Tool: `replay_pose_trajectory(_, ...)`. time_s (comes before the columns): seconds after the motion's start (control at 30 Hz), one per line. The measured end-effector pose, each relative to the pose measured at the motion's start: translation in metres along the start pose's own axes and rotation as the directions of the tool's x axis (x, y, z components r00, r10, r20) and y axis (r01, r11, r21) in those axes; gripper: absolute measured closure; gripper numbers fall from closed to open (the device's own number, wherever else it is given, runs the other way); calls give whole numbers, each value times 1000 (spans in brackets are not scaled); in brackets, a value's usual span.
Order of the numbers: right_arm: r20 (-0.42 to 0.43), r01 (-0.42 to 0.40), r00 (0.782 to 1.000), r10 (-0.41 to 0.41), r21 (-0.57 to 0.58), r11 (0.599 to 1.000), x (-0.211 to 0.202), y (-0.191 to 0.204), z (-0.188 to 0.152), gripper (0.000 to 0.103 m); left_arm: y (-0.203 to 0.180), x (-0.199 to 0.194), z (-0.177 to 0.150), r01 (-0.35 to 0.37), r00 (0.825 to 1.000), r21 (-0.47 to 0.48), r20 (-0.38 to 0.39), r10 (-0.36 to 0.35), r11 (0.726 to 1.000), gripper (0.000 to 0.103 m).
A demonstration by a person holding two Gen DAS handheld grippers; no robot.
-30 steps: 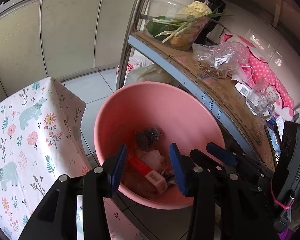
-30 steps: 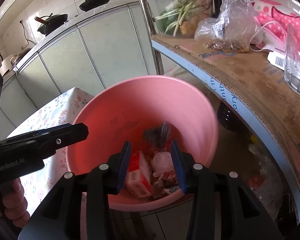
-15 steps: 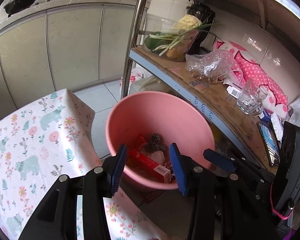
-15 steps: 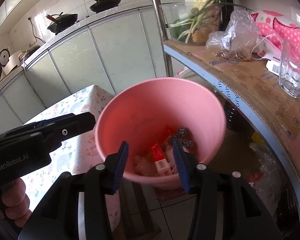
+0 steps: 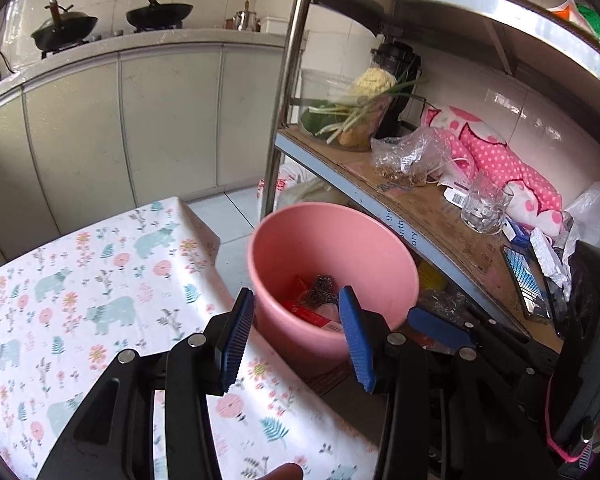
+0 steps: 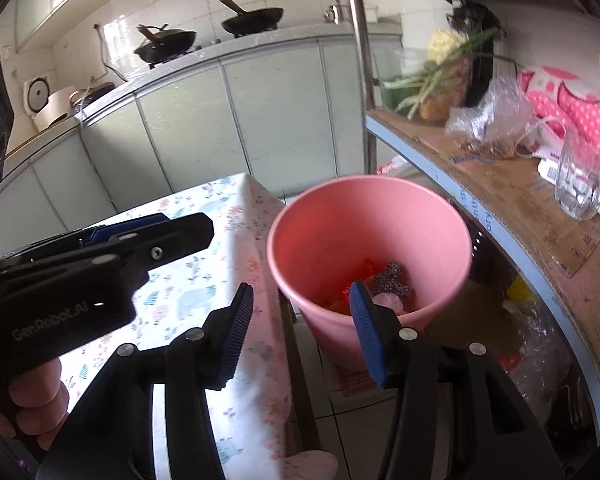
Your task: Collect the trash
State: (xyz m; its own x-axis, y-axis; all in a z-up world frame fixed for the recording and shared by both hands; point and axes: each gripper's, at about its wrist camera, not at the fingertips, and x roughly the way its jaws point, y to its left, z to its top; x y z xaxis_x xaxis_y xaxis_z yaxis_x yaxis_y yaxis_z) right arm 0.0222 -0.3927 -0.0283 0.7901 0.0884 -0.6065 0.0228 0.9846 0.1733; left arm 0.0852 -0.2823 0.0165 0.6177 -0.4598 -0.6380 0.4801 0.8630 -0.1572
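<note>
Left gripper (image 5: 296, 334) hangs with jaws spread and empty; right gripper (image 6: 302, 330) likewise spread, holding nothing. Just beyond both, at twelve o'clock, stands the pink bin (image 5: 332, 236) with trash (image 5: 312, 308) at its bottom. Floral tablecloth (image 5: 100, 280) at nine o'clock; shelf (image 5: 432, 216) at two o'clock.

My left hand-held gripper (image 5: 296, 332) hangs with its blue pads apart, holding nothing. Past the tips sits the pink bin (image 5: 332, 256), with a red packet (image 5: 304, 312) and steel scourer (image 5: 320, 286) inside. At nine o'clock lies the floral tablecloth (image 5: 80, 280); at three o'clock, a glass mug (image 5: 484, 210) on the shelf (image 5: 420, 208).
</note>
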Motion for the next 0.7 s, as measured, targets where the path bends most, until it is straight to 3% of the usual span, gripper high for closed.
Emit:
replay_pose_trajectory(0.27, 57, 3, 998, 1, -55, 998, -27, 28, -4, 52, 11, -31, -13, -10, 999, -14, 36, 11, 1000, 59)
replay_pose_trajectory(0.7, 76, -14, 997, 22, -105, 994, -46, 56, -7, 52, 22, -63, -30, -28, 997, -35, 72, 30, 999, 59)
